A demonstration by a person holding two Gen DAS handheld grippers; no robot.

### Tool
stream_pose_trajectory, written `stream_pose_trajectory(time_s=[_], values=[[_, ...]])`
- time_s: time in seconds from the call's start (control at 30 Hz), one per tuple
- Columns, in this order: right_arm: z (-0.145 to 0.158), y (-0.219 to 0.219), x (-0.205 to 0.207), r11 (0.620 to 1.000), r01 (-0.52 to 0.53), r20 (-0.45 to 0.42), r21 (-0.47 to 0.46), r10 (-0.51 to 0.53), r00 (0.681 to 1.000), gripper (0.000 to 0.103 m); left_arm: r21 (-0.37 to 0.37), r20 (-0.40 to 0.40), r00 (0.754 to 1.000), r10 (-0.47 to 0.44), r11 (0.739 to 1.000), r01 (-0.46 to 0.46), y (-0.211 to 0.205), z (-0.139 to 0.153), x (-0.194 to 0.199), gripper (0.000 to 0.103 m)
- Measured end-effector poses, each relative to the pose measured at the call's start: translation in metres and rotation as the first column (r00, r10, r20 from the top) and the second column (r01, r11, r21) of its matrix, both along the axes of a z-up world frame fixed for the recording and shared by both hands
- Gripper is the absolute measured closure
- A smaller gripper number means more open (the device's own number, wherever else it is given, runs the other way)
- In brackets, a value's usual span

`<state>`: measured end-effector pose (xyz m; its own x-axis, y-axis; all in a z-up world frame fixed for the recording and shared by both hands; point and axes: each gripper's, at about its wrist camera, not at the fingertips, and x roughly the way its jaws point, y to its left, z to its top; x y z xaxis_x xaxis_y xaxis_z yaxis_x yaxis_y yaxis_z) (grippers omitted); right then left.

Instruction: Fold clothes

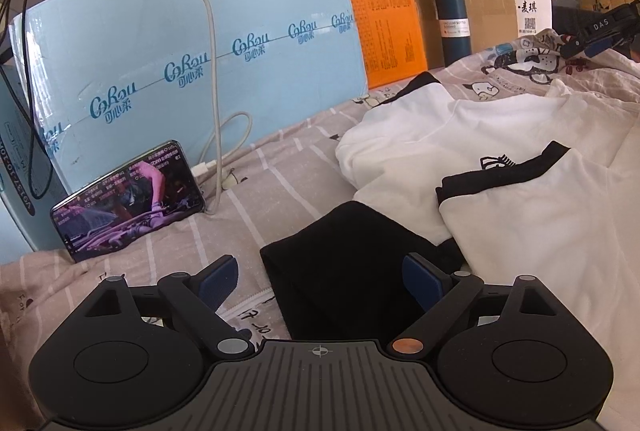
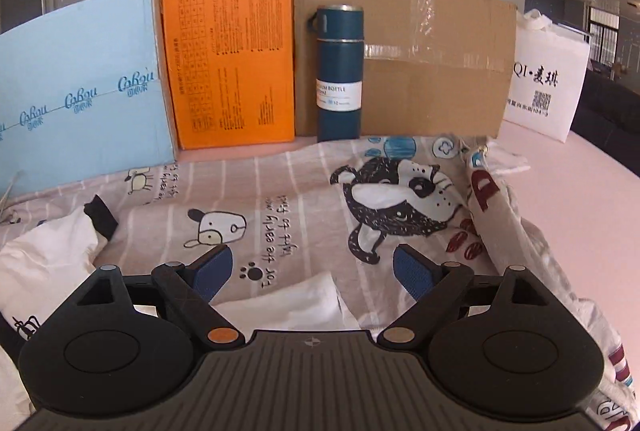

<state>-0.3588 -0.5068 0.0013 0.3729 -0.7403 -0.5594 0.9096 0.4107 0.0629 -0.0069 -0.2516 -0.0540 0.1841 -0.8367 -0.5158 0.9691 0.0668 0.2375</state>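
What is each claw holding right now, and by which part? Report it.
Nothing is held. The left claw stands open over a black cloth; the right claw stands open above the patterned sheet, with nothing gripped.

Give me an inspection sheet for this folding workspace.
Surface: cartoon-print sheet, rumpled at its right edge.
Job's things: white garment with black trim, crumpled; black cloth beside it.
Clutter: phone with its screen lit, blue bottle upright, white bag.
Grippers: left gripper open over the black cloth; right gripper open, empty.
Cables: white cable to the phone; black cables at far left.
Surroundings: blue box, orange box, cardboard; office behind.
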Motion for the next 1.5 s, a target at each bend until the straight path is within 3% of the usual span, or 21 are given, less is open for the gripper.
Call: stream_pose_trajectory(time_s=[0.13, 0.2, 0.23, 0.3, 0.33, 0.37, 0.53, 0.7, 0.73, 0.83, 0.87, 0.93, 1.0, 1.1, 1.2, 1.3, 1.37, 1.4, 1.43, 1.47, 1.5], values=[[-0.030, -0.023, 0.000, 0.992, 0.032, 0.016, 0.118, -0.034, 0.999, 0.024, -0.004, 0.007, 1.000, 0.000, 1.000, 0.000, 0.001, 0.000, -0.001, 0.011], [-0.044, -0.035, 0.007, 0.984, 0.052, -0.014, 0.170, -0.051, 0.999, 0.041, -0.006, 0.008, 1.000, 0.000, 1.000, 0.000, 0.001, 0.000, -0.001, 0.011], [-0.049, -0.038, 0.011, 0.982, 0.057, -0.032, 0.179, -0.052, 0.998, 0.058, -0.006, 0.006, 1.000, 0.000, 1.000, 0.000, 0.001, 0.001, -0.001, 0.011], [-0.051, -0.036, 0.018, 0.989, 0.042, -0.067, 0.145, -0.032, 0.997, 0.074, -0.004, -0.003, 1.000, -0.001, 1.000, 0.001, 0.001, 0.001, 0.001, 0.011], [-0.049, -0.035, 0.019, 0.990, 0.039, -0.061, 0.138, -0.031, 0.998, 0.094, -0.003, -0.008, 1.000, -0.001, 1.000, 0.001, 0.000, 0.001, 0.002, 0.011], [-0.047, -0.035, 0.020, 0.992, 0.041, -0.060, 0.117, -0.034, 0.998, 0.095, -0.001, -0.016, 1.000, -0.002, 1.000, 0.002, 0.000, 0.001, 0.003, 0.011], [-0.051, -0.047, 0.025, 0.991, 0.124, -0.130, 0.058, -0.116, 0.985, 0.097, -0.019, -0.046, 0.999, 0.006, 1.000, -0.007, 0.003, 0.004, 0.007, 0.011], [-0.053, -0.051, 0.030, 0.986, 0.168, -0.155, 0.022, -0.162, 0.974, 0.093, -0.109, -0.114, 0.993, 0.039, 0.993, -0.051, 0.012, 0.014, 0.019, 0.011], [-0.050, -0.049, 0.030, 0.984, 0.180, -0.162, 0.002, -0.177, 0.971, 0.087, -0.140, -0.139, 0.990, 0.035, 0.989, -0.055, 0.015, 0.017, 0.021, 0.011], [-0.034, -0.032, 0.027, 0.968, 0.227, -0.147, -0.104, -0.240, 0.959, 0.046, -0.203, -0.249, 0.968, -0.025, 0.979, -0.027, 0.021, 0.027, 0.026, 0.011], [-0.025, -0.023, 0.025, 0.967, 0.219, -0.106, -0.126, -0.233, 0.967, 0.044, -0.208, -0.279, 0.959, -0.052, 0.978, -0.007, 0.020, 0.030, 0.025, 0.011], [-0.007, -0.005, 0.019, 0.984, 0.140, 0.018, -0.111, -0.139, 0.990, 0.038, -0.207, -0.323, 0.941, -0.099, 0.978, 0.032, 0.016, 0.034, 0.020, 0.011], [0.004, 0.014, 0.019, 0.998, 0.008, 0.151, -0.069, 0.003, 0.988, 0.028, -0.194, -0.337, 0.933, -0.130, 0.979, 0.066, 0.010, 0.035, 0.014, 0.012], [0.005, 0.041, 0.034, 0.970, -0.241, 0.273, -0.019, 0.237, 0.932, 0.025, -0.146, -0.293, 0.941, -0.168, 0.981, 0.130, -0.004, 0.031, -0.004, 0.012], [-0.009, 0.067, 0.064, 0.897, -0.439, 0.299, 0.043, 0.408, 0.863, 0.024, -0.098, -0.232, 0.949, -0.215, 0.975, 0.197, -0.019, 0.027, -0.020, 0.014], [-0.031, 0.091, 0.092, 0.823, -0.557, 0.298, 0.111, 0.507, 0.809, 0.024, -0.023, -0.197, 0.944, -0.264, 0.964, 0.265, -0.034, 0.020, -0.032, 0.023], [-0.044, 0.105, 0.107, 0.809, -0.568, 0.255, 0.151, 0.523, 0.813, 0.027, 0.036, -0.184, 0.937, -0.296, 0.951, 0.308, -0.045, 0.014, -0.039, 0.044], [-0.048, 0.109, 0.110, 0.809, -0.566, 0.243, 0.161, 0.523, 0.817, 0.028, 0.056, -0.176, 0.933, -0.315, 0.943, 0.329, -0.047, 0.010, -0.042, 0.059], [-0.052, 0.112, 0.111, 0.812, -0.563, 0.245, 0.157, 0.520, 0.818, 0.037, 0.074, -0.169, 0.927, -0.334, 0.934, 0.350, -0.049, 0.007, -0.046, 0.065], [-0.056, 0.115, 0.111, 0.814, -0.560, 0.248, 0.152, 0.517, 0.819, 0.052, 0.068, -0.136, 0.925, -0.356, 0.928, 0.367, -0.045, 0.006, -0.052, 0.068], [-0.058, 0.117, 0.110, 0.813, -0.564, 0.254, 0.147, 0.520, 0.816, 0.061, 0.060, -0.120, 0.919, -0.376, 0.921, 0.385, -0.041, 0.008, -0.055, 0.084]])
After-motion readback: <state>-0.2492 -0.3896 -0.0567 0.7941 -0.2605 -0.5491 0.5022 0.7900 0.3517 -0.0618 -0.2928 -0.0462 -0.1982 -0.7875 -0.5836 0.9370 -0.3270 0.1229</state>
